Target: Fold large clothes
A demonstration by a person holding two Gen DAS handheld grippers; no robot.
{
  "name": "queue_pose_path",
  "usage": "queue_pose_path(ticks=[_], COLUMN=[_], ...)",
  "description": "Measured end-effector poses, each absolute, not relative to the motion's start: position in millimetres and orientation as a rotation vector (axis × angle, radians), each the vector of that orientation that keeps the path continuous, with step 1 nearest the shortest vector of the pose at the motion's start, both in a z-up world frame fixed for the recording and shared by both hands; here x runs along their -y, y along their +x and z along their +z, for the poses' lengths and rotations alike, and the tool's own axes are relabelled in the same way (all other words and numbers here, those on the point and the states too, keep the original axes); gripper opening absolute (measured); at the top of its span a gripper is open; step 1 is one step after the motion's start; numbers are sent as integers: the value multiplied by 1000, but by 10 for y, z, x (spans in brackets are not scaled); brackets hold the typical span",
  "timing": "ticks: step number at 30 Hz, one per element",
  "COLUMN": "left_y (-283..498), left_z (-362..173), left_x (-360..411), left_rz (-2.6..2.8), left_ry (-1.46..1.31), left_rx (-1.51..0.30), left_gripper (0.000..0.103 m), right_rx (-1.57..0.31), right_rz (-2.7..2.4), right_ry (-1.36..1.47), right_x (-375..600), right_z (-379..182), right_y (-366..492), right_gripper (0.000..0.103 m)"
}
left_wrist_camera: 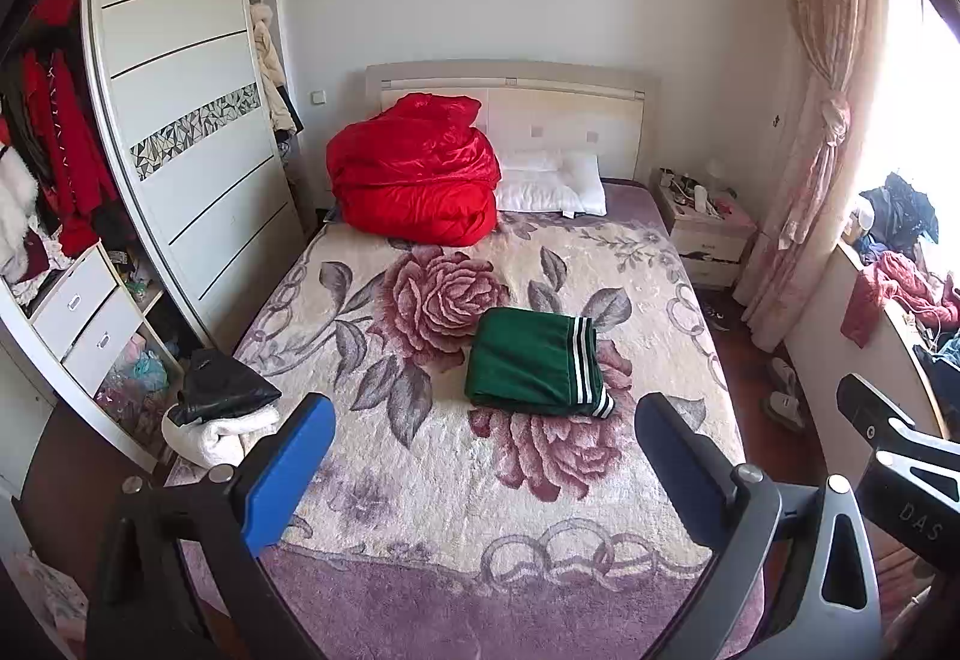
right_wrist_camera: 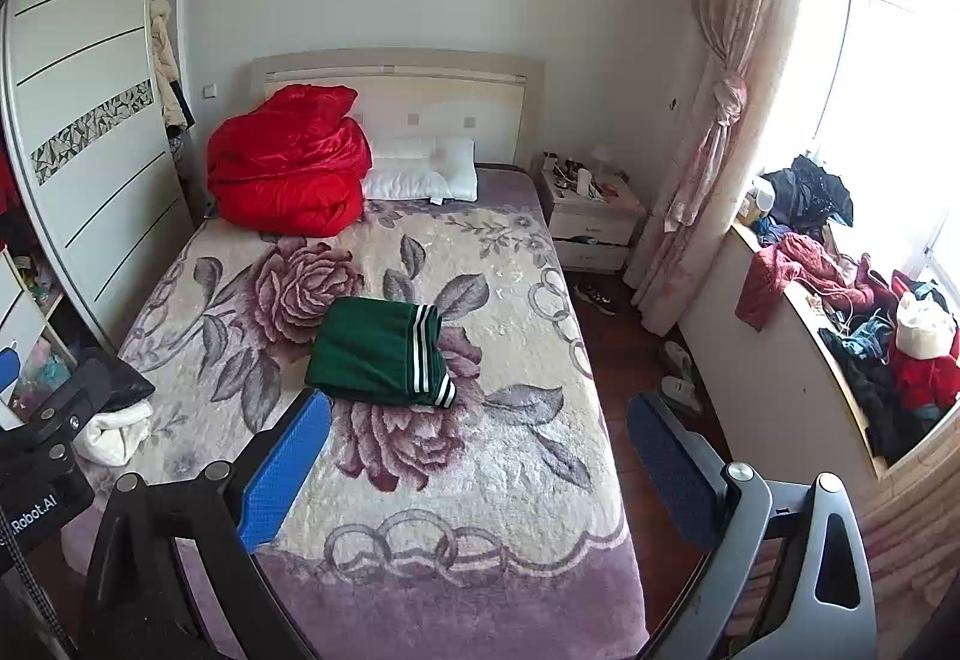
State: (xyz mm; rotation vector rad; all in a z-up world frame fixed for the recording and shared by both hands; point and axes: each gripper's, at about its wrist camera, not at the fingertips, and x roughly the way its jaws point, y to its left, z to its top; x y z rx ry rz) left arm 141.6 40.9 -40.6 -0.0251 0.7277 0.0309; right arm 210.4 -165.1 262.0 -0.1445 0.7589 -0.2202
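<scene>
The bed (left_wrist_camera: 420, 480), under its rose-patterned blanket (left_wrist_camera: 540, 456), fills mid-frame in both views. At frame centre we see the folded green garment (left_wrist_camera: 534, 363), its striped edge to the right, long axis running toward the headboard. Lower left lies a black-and-white clothes stack (left_wrist_camera: 222, 414). Our left tool (left_wrist_camera: 485, 462) and right tool (right_wrist_camera: 479, 459) both gape wide, holding nothing. The garment lies ahead of both, well apart; we judge the left tool centred on it, the right offset.
</scene>
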Motion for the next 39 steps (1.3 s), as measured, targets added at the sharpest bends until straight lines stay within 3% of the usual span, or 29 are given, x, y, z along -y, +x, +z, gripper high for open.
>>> queue_pose_path(ticks=[39], left_y=[1316], left_z=[-229], left_x=[-394], left_rz=[20], left_ry=[-12], left_rx=[-692], left_gripper=[102], right_rx=[-746], right_rz=[-205], right_ry=[-113], right_x=[1607], right_z=[2656], right_y=[1977], right_gripper=[100])
